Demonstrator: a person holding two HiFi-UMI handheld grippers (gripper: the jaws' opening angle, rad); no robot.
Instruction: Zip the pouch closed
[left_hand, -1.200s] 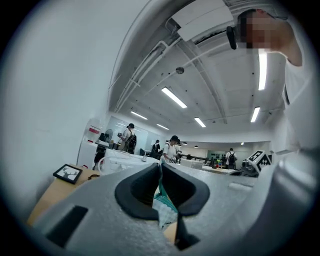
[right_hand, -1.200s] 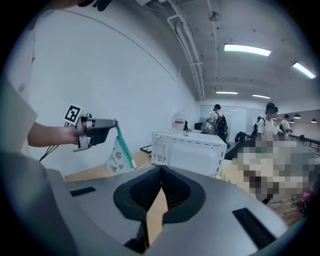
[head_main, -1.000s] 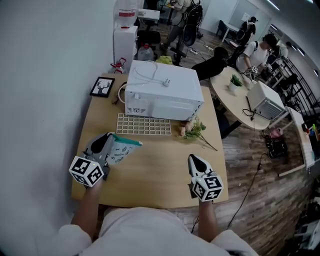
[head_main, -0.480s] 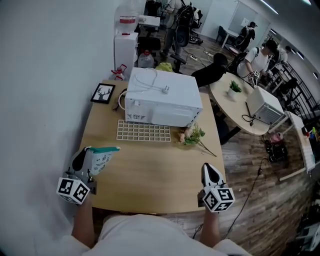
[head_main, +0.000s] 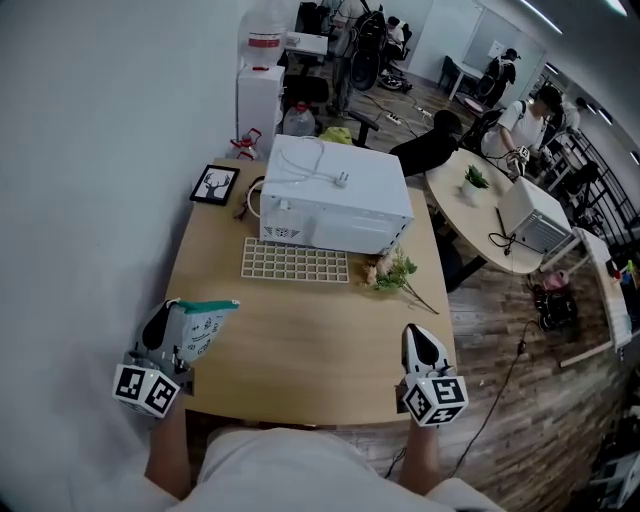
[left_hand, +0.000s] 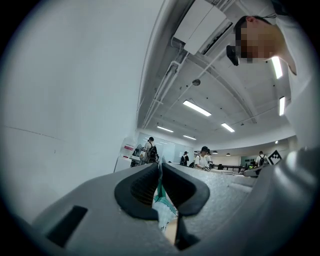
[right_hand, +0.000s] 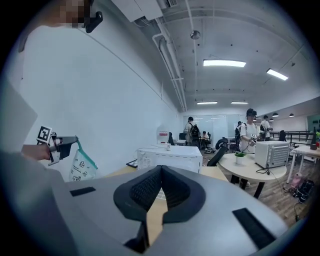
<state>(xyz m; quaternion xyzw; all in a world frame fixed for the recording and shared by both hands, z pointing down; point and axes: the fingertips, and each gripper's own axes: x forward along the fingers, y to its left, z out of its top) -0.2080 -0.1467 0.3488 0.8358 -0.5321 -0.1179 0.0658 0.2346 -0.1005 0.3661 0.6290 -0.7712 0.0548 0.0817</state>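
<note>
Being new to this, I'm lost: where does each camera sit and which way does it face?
Head view: on the person's head, steeply down at the light wooden table; forearms, left gripper, right gripper show.
Left gripper view: on that gripper, along jaws shut on the white, teal-topped pouch; white shirt shows.
Right gripper view: on that gripper, across the table over shut, empty jaws; left hand shows.
Shared: head and right gripper views both show the pouch and left gripper.

bright ceiling strip lights; soft shadows; fisheye edges (black vignette); sharp
</note>
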